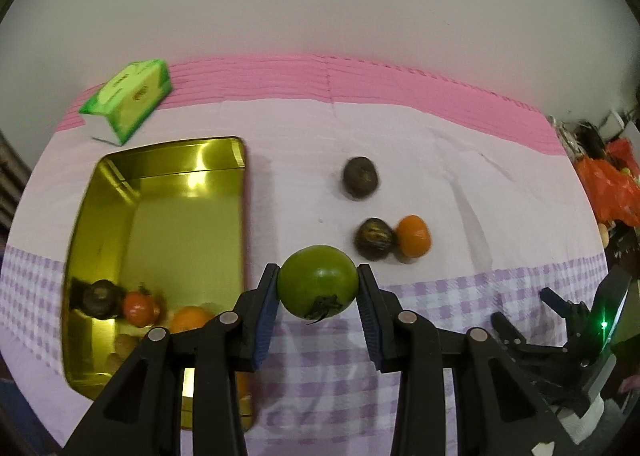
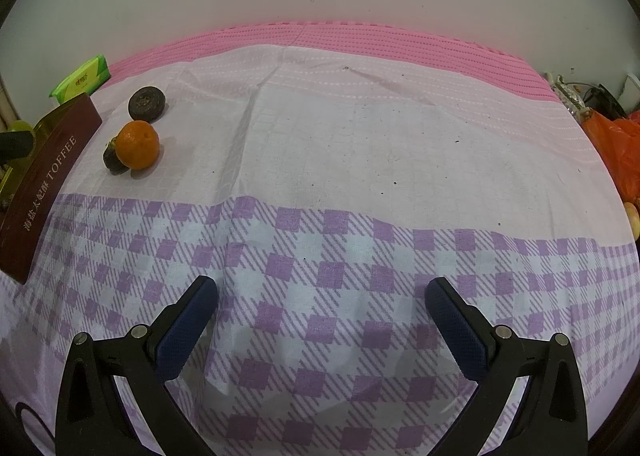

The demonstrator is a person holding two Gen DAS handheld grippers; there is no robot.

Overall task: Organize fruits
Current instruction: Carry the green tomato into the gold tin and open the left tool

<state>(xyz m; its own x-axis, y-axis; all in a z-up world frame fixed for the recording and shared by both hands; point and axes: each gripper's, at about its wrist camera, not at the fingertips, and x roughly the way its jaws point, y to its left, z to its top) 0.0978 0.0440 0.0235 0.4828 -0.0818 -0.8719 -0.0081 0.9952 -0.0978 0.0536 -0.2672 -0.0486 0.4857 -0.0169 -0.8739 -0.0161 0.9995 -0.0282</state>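
The brown side of the tin (image 2: 44,175) reads "TOFFEE" after Chinese characters; the green pack's (image 2: 82,79) print is unreadable.

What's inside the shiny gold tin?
In the tin lie a dark fruit, a small red one and an orange, all at its near end. The left gripper, holding a green tomato, covers the near corner, so more may hide there.
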